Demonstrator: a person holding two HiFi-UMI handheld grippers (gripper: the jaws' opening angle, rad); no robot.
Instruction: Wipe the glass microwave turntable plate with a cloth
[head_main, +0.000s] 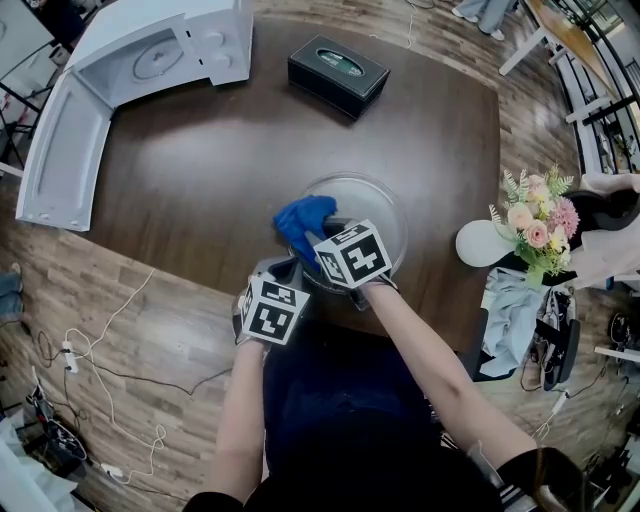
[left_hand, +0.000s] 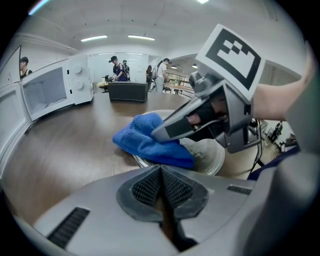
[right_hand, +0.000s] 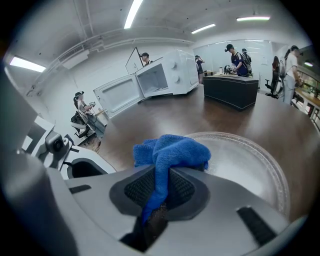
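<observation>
One dark brown table (head_main: 200, 180) across the upper middle of the head view. Bears at upper left a white microwave (head_main: 150, 55) with its door swung wide open. Lower right on the wood, close to the near edge: the glass turntable plate (head_main: 375, 200), lying flat. Near the top centre, well apart from the plate, a black box (head_main: 338, 72). Off the table at the right edge of the frame, a bunch of pink flowers (head_main: 540, 220). Over the plate's left rim, a bunched blue cloth (head_main: 303, 220), resting partly on the glass. Pinched in the right gripper (right_hand: 159, 192): jaws closed tight on a fold of the cloth, the rest bulging out ahead above the plate. Just left and lower in the head view, the left gripper (left_hand: 161, 192), jaws pressed together with nothing between them, near the plate's rim and apart from the cloth.
</observation>
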